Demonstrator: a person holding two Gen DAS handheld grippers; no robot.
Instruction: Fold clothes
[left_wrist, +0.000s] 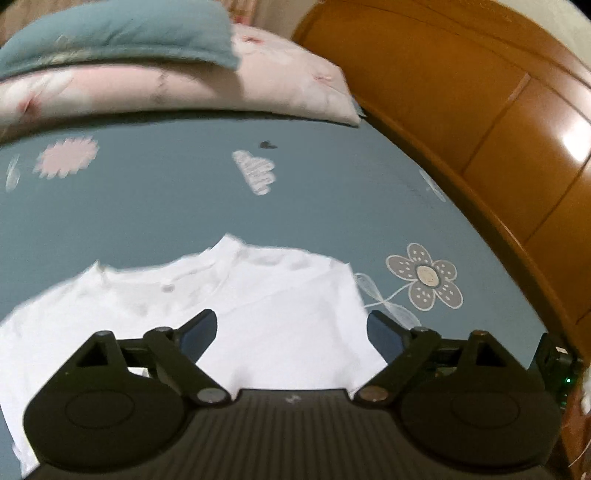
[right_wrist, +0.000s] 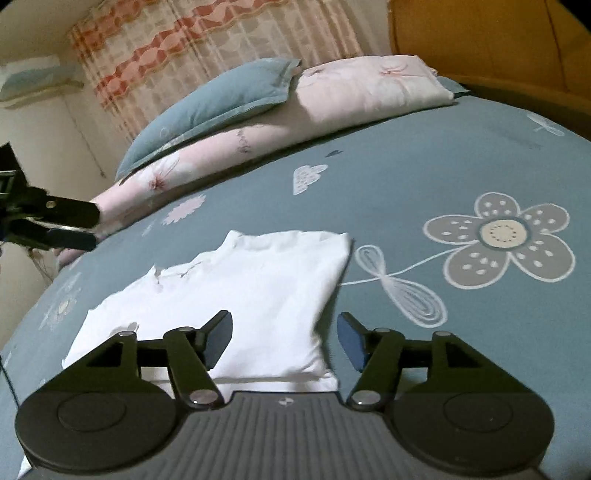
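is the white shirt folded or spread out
Partly folded: the shirt has a doubled straight edge on its right side, while its left part lies flat on the bed.

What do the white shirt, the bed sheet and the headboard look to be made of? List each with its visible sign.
White shirt: soft matte fabric, probably cotton knit; it lies limp with gentle creases.
Bed sheet: smooth woven cloth, matte blue-grey with printed flowers; likely cotton, fibre uncertain.
Headboard: wood or wood veneer, glossy varnish; orange-brown panels with a bright glare spot.
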